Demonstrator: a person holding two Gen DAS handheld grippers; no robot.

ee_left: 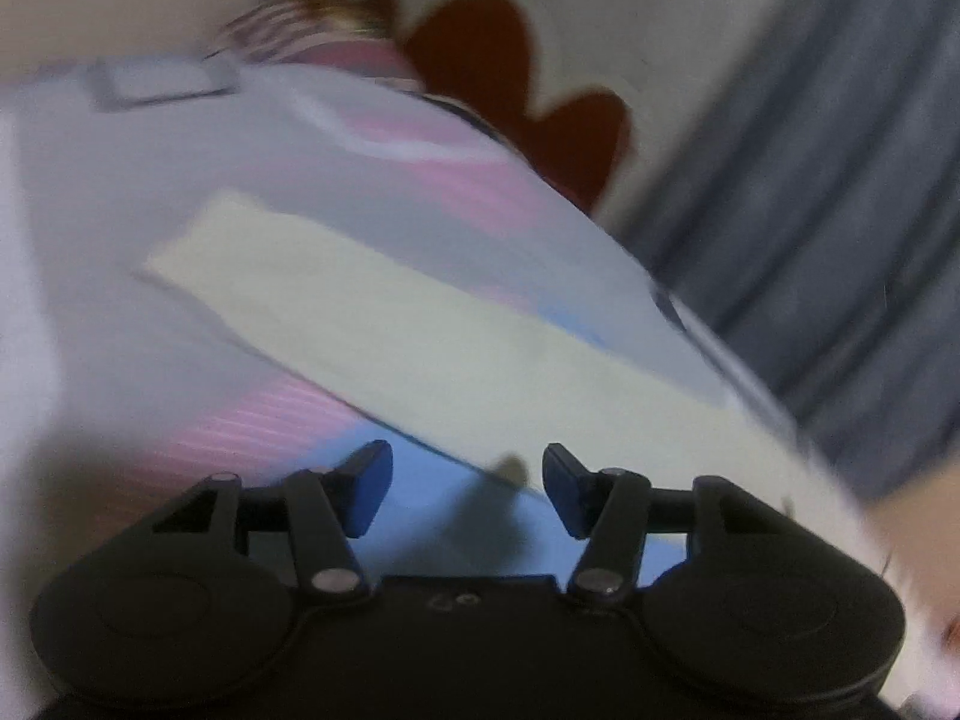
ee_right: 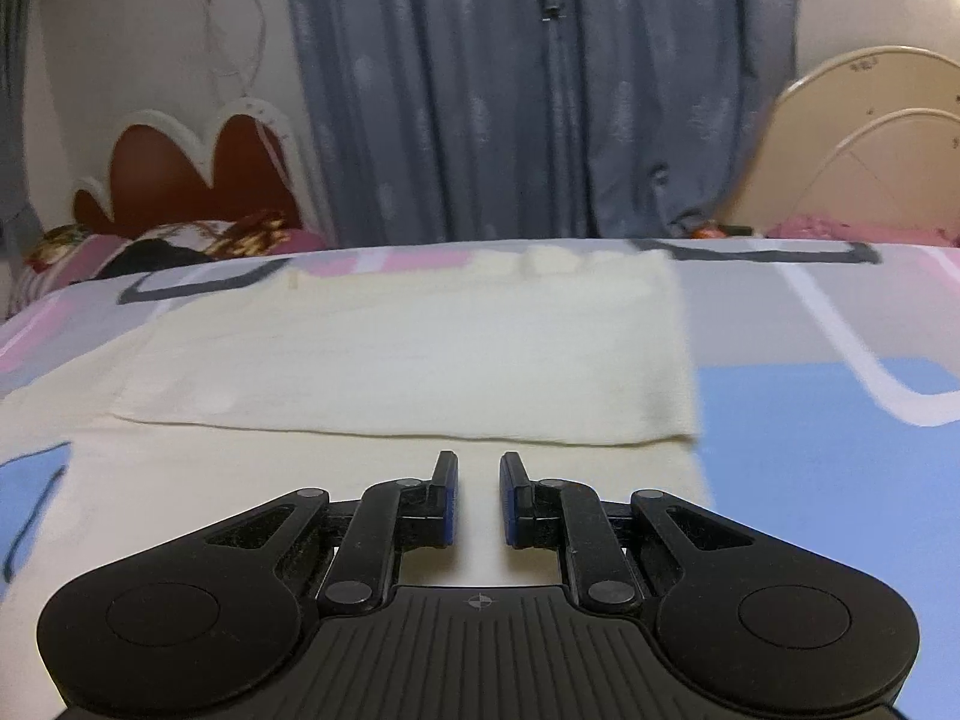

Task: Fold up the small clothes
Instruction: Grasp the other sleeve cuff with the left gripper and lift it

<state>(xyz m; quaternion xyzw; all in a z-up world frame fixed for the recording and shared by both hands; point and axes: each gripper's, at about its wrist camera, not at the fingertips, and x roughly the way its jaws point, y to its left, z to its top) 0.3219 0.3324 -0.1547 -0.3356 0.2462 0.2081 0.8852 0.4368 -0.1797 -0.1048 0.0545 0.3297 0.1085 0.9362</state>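
Cream cloth [ee_right: 408, 354] lies flat across the middle of the right wrist view, on a bedsheet [ee_right: 828, 408] patterned in grey, pink and blue. Its far part is doubled over the near part, which suggests one fold is made and the piece is spread for another. Low in that view, the right gripper [ee_right: 478, 498] hovers over the near edge, jaws a narrow gap apart, holding nothing. The blurred left wrist view shows the left gripper [ee_left: 468, 489] at bottom centre, jaws about half open and empty, beside the cloth's edge.
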